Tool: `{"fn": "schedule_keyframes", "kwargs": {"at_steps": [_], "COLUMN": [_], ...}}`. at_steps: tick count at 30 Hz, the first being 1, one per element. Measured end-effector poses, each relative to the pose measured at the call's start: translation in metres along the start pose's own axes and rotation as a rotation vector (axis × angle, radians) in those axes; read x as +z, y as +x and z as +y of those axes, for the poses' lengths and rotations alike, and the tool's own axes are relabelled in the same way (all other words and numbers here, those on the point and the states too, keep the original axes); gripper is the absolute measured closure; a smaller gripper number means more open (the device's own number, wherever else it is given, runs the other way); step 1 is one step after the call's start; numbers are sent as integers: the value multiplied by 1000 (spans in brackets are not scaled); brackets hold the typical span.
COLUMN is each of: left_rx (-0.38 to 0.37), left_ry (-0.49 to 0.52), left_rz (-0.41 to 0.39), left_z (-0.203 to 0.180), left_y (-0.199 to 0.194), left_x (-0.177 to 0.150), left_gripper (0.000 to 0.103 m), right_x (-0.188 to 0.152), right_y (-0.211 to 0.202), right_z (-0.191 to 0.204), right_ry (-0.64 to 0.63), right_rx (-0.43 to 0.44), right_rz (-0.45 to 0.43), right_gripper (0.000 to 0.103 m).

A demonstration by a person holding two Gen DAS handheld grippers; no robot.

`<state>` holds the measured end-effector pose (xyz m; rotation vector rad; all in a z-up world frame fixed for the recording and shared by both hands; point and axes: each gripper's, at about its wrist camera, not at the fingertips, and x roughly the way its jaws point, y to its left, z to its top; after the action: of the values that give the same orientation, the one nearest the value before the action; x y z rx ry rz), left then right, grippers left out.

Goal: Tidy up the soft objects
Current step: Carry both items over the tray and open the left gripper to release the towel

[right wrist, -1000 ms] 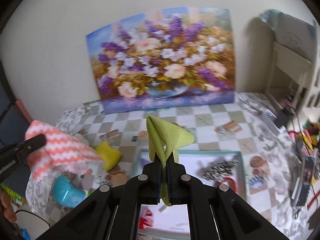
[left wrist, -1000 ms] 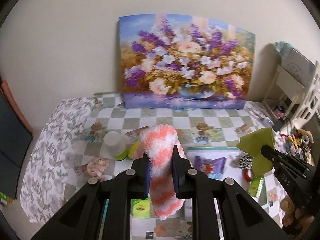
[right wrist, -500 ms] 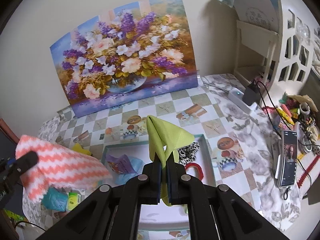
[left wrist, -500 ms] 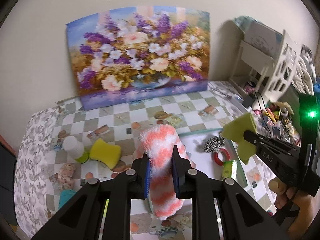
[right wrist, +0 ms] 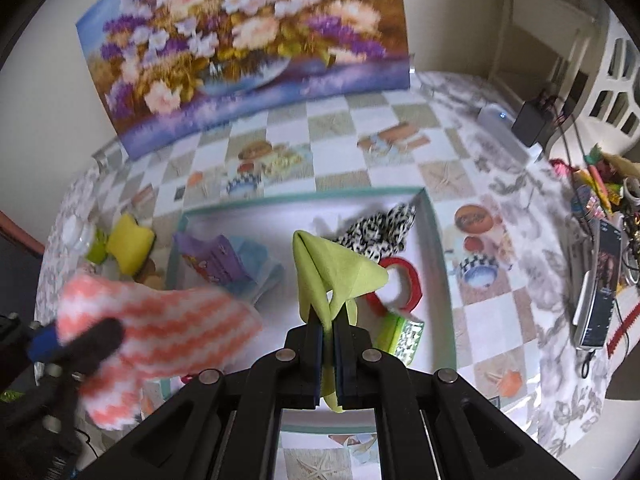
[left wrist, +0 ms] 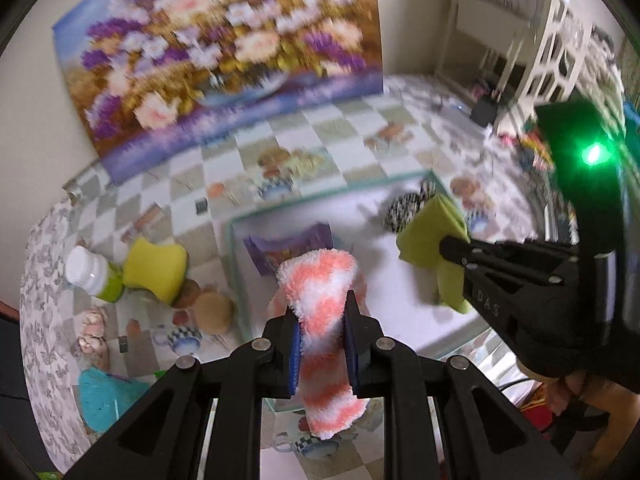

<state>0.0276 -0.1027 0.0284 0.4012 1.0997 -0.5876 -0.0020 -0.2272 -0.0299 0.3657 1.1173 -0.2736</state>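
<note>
My left gripper point(left wrist: 321, 322) is shut on a fluffy orange-and-white striped cloth point(left wrist: 320, 312), held over the left part of a white tray with a teal rim point(left wrist: 234, 248). The same striped cloth point(right wrist: 160, 328) shows blurred at the lower left of the right wrist view. My right gripper point(right wrist: 329, 330) is shut on a folded lime-green cloth point(right wrist: 332, 272), above the tray's middle point(right wrist: 304, 196). That green cloth point(left wrist: 432, 240) and the right gripper point(left wrist: 444, 246) appear at the right of the left wrist view.
In the tray lie a purple packet point(right wrist: 216, 260), a black-and-white fabric piece point(right wrist: 380, 228), a red tape ring point(right wrist: 404, 284) and a small green box point(right wrist: 404, 332). Left of the tray sit a yellow sponge point(left wrist: 154, 266), a white-capped bottle point(left wrist: 90, 274) and a teal item point(left wrist: 102, 398). A flower painting point(right wrist: 244, 48) leans on the wall.
Both grippers have sunk toward the table and come over the tray, each still holding its cloth. The left view has swung right, and the tray now fills more of both views.
</note>
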Motion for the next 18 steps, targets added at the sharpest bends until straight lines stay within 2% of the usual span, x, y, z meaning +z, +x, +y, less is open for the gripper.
{"fn": "schedule_keyframes", "kwargs": {"at_steps": [5, 10, 18], "left_rx": [44, 78, 94], "left_ry": [18, 10, -28], "left_rz": [106, 173, 242], "left_z": [-7, -5, 6], "left_y": [42, 76, 111], "left_x": [-7, -13, -20], "left_gripper": [84, 84, 84], "right_x": [-2, -8, -14], "right_y": [23, 48, 69], "right_z": [-3, -6, -8], "right_ry": [15, 30, 36], "right_rx": [11, 22, 26], "right_rz": [71, 144, 208], "right_gripper": [96, 96, 95]}}
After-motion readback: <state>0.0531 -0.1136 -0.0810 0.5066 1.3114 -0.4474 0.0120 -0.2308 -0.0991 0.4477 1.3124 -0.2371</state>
